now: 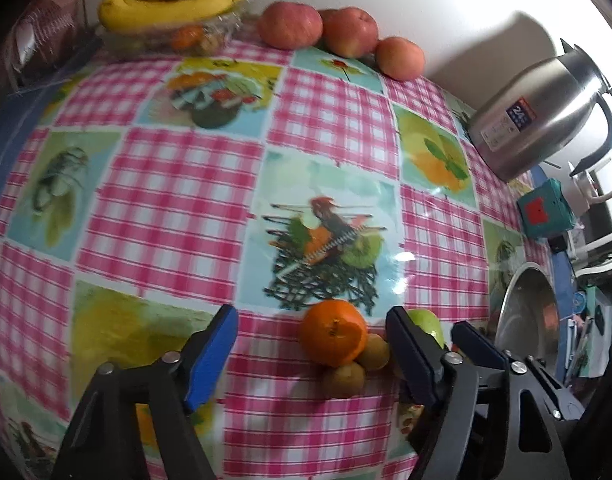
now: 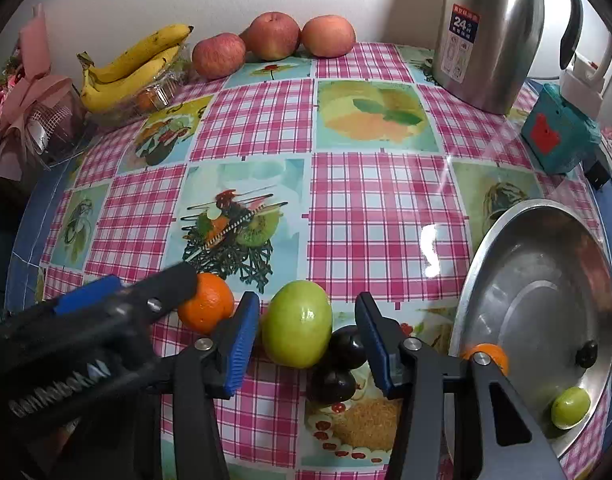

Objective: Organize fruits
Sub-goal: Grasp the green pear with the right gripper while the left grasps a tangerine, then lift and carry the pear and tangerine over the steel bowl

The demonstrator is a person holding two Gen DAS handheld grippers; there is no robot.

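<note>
Fruits cluster at 6 o'clock on the counter point(image 2: 386, 208) — right claw point(image 2: 308, 332) part-open around green apple point(image 2: 297, 326), not gripping; left claw point(image 1: 312, 344) wide around orange point(image 1: 333, 332). Risk: closing pads nudge dark plums point(image 2: 342, 360) — they roll.

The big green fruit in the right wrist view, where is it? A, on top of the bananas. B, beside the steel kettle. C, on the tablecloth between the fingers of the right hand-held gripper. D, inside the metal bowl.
C: the big green fruit sits on the checked tablecloth between the blue-padded fingers of the right hand-held gripper, with gaps showing on both sides, outside the metal bowl.
</note>
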